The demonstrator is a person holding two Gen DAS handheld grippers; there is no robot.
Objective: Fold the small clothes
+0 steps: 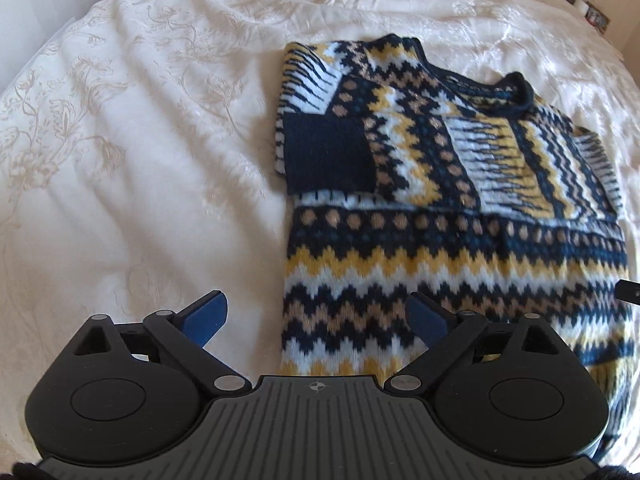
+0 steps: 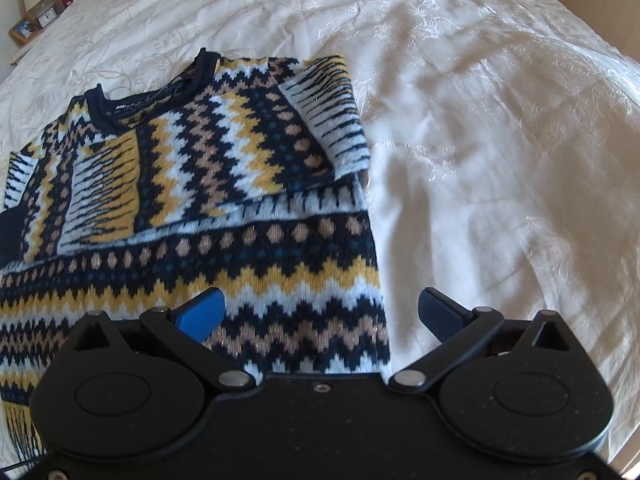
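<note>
We see a big bed [image 1: 120,140] with a creamy white cover that has pale flowers sewn into it and soft wrinkles. There is lots of bare cover on both sides of the sweater [image 1: 440,208], so we have room to move. The sweater lies flat on the bed with both sleeves folded in over its chest. Its left edge runs just between the blue pads of our left gripper [image 1: 316,322], and its right edge runs between the pads of our right gripper [image 2: 320,314]. Both sets of jaws stand wide open above the sweater's lower part and hold nothing. The sweater is thick, fuzzy knit with zigzags and dots in navy, yellow, tan and white, and a dark rolled neck.
</note>
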